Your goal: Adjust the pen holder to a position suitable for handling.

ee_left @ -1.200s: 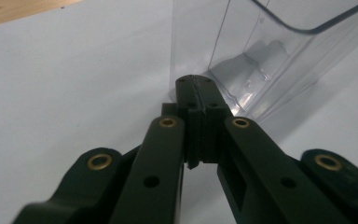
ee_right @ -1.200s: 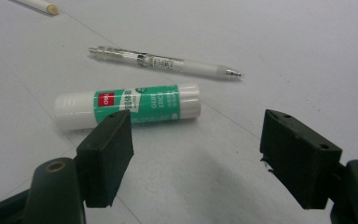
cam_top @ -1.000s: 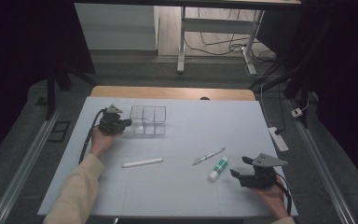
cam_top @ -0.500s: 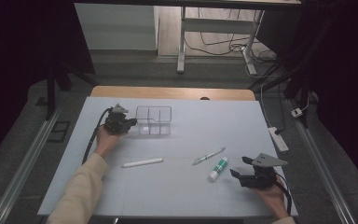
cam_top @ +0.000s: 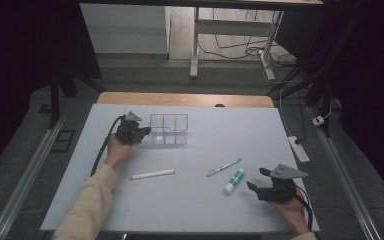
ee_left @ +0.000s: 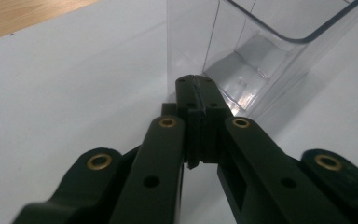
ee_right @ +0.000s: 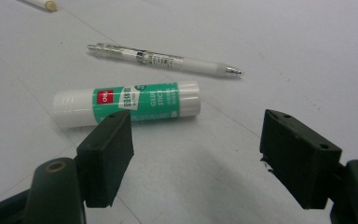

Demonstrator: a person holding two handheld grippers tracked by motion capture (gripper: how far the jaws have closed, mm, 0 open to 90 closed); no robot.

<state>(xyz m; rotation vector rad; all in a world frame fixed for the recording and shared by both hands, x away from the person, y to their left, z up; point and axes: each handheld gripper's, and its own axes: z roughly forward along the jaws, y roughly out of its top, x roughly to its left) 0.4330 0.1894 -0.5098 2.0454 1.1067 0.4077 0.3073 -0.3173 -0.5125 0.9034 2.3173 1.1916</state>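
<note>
left fingers (ee_left: 199, 93) closed against clear organizer (ee_left: 261, 51) edge

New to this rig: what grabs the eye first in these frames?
The clear divided box at the table's far left, with the left claw shut, its tips right at the box wall. Nearer the person, the green-and-white glue stick lies beside a clear pen, just ahead of the open right claw. A white marker lies alone mid-table.
</note>
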